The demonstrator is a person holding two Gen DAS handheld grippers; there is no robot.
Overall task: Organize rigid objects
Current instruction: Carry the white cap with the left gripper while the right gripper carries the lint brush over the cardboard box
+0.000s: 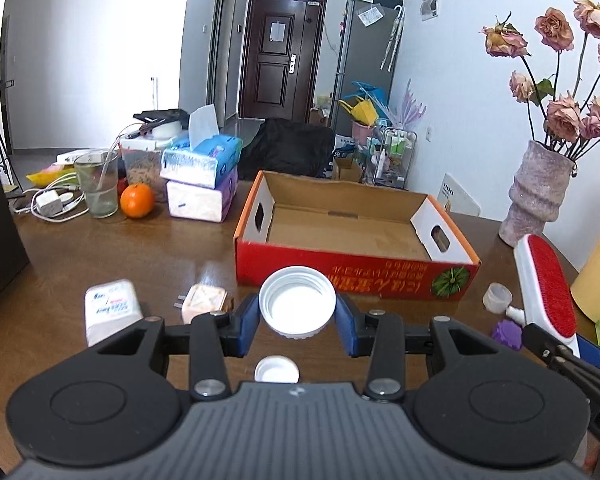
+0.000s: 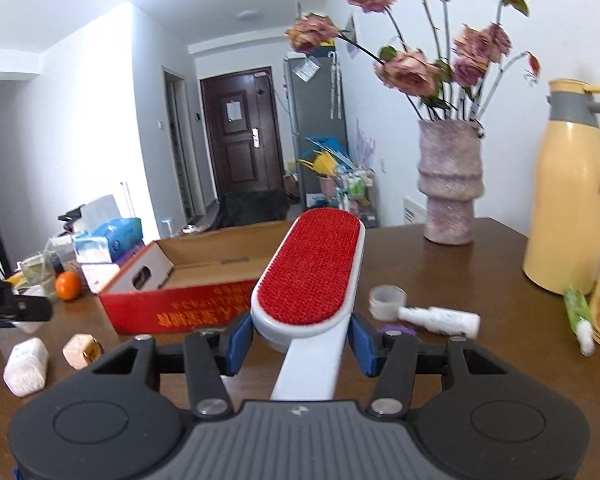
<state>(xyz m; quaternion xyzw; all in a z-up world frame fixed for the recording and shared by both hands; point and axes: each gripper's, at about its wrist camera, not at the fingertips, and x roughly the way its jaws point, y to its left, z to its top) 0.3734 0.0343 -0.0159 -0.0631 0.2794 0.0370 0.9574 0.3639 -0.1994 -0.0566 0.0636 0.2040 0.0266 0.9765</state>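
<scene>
My left gripper (image 1: 297, 320) is shut on a large white screw cap (image 1: 297, 302), held above the table just in front of the open red cardboard box (image 1: 356, 276). A smaller white cap (image 1: 277, 369) lies on the table below it. My right gripper (image 2: 300, 338) is shut on a red-and-white lint brush (image 2: 312, 268), lifted and pointing toward the box (image 2: 172, 312); the brush also shows in the left wrist view (image 1: 546, 284). A white pill bottle (image 1: 110, 308) and a plug adapter (image 1: 204, 302) lie at the left.
A clear cup (image 2: 387, 301), a small white spray bottle (image 2: 440, 319) and a purple item (image 1: 507, 333) lie right of the box. A vase of dried roses (image 2: 450, 184), a yellow thermos (image 2: 570, 200), tissue packs (image 1: 202, 176), an orange (image 1: 137, 200) and a glass (image 1: 97, 188) stand around.
</scene>
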